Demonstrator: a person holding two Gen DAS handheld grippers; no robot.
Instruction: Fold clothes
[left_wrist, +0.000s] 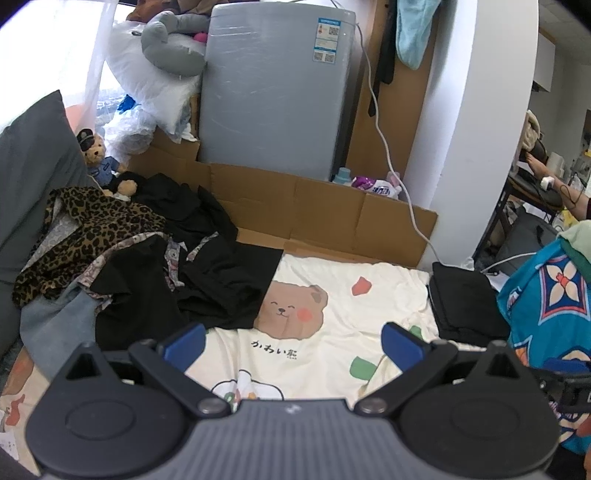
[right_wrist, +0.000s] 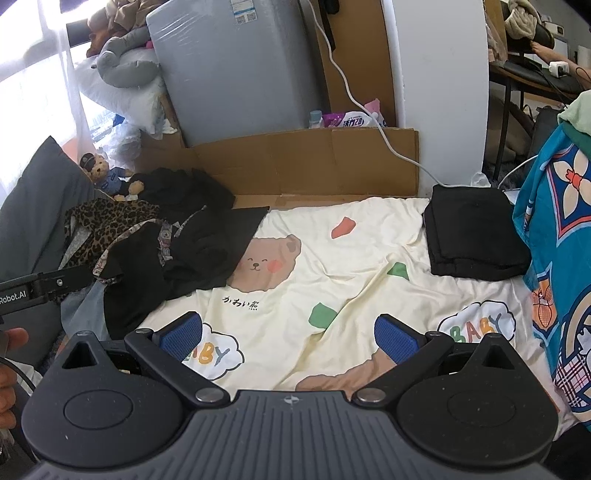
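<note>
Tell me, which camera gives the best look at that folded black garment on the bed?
The right wrist view: the folded black garment lies whole and unobstructed on the cream sheet, with its stacked edges visible. The left wrist view shows it too, but farther to the side, squeezed against the blue patterned fabric.

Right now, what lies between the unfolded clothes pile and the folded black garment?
Only bare cream bear-print sheet, wrinkled; nothing lies on it between the clothes pile and the folded black garment. The right wrist view shows it best.
</note>
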